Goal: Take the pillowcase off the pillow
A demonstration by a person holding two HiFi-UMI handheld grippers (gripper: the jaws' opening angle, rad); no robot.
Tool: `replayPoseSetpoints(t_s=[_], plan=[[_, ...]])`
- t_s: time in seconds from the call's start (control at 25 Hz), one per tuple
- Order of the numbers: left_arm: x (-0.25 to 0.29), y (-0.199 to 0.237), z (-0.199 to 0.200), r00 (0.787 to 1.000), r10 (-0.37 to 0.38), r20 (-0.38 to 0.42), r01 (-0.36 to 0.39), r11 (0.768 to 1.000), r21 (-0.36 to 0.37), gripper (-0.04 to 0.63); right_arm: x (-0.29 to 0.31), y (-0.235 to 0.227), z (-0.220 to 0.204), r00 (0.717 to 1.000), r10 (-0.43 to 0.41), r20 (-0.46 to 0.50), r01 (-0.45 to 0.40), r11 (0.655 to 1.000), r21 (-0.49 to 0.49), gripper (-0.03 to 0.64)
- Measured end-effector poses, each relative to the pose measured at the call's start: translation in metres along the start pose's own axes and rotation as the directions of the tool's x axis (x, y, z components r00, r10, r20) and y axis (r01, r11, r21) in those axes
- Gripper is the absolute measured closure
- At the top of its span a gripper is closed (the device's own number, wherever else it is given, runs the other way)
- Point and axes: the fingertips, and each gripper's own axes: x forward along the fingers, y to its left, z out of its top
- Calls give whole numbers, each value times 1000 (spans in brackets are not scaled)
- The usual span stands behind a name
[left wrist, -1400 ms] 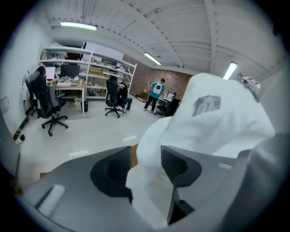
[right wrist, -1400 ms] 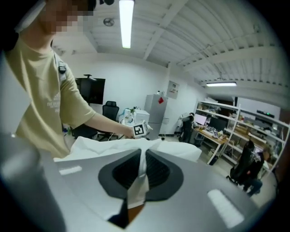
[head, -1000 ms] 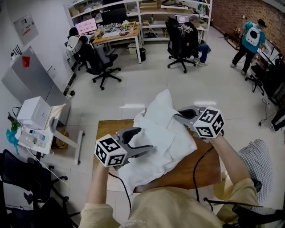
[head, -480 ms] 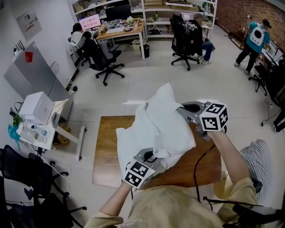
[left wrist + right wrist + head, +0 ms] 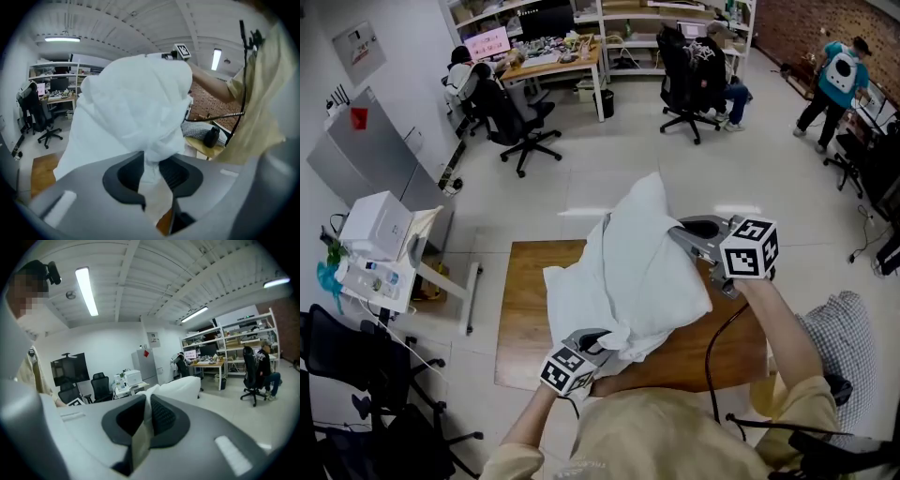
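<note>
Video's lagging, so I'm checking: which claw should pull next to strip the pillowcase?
Likely left. The left claw, jaws just closed, pinches the bunched lower end of the pillowcase and can drag it down; the right claw is shut on its top end, anchoring.

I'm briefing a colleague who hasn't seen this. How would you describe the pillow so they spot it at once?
Find the wooden table on the pale floor. Over it hangs the pillow, the only big soft white bundle, with the right gripper clamped on its upper side and the left gripper, jaws just closed, pinching its lower end.
</note>
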Motion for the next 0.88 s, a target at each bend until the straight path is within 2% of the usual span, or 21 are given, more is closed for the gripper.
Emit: replayPoseSetpoints(t_s=[0.12, 0.16, 0.2, 0.32, 0.44, 0.52, 0.6, 0.72, 0.8, 0.88], plan=[[-33, 16, 39, 998, -30, 63, 31, 999, -17, 355, 3, 14, 3, 1000, 15, -4, -15, 999, -40, 603], [-42, 22, 50, 996, -37, 76, 38, 999, -9, 285, 5, 22, 2, 1000, 26, -12, -27, 998, -57, 603], [-47, 26, 61, 995, -50, 81, 50, 999, 8, 253, 6, 29, 1, 999, 34, -20, -35, 996, -76, 603], [-52, 28, 89, 986, -150, 71, 144, 986, 81, 221, 7, 41, 2, 999, 45, -27, -48, 991, -126, 602], [-71, 22, 115, 959, -277, 56, 267, 952, 149, 175, 9, 48, 6, 998, 49, -44, -55, 985, -161, 601], [-93, 26, 136, 943, -327, 68, 311, 933, 179, 167, 8, 52, 9, 997, 44, -66, -55, 981, -188, 601], [-114, 39, 160, 941, -322, 104, 299, 935, 189, 167, 8, 54, 12, 996, 32, -81, -48, 978, -203, 601], [-123, 70, 183, 959, -247, 138, 220, 958, 184, 167, 8, 57, 11, 996, 19, -85, -36, 980, -198, 601], [-113, 91, 192, 962, -216, 167, 196, 972, 129, 167, 7, 56, 7, 996, 17, -85, -33, 981, -193, 601], [-92, 118, 193, 966, -189, 178, 184, 982, 41, 169, 4, 55, 4, 996, 19, -84, -35, 980, -193, 601]])
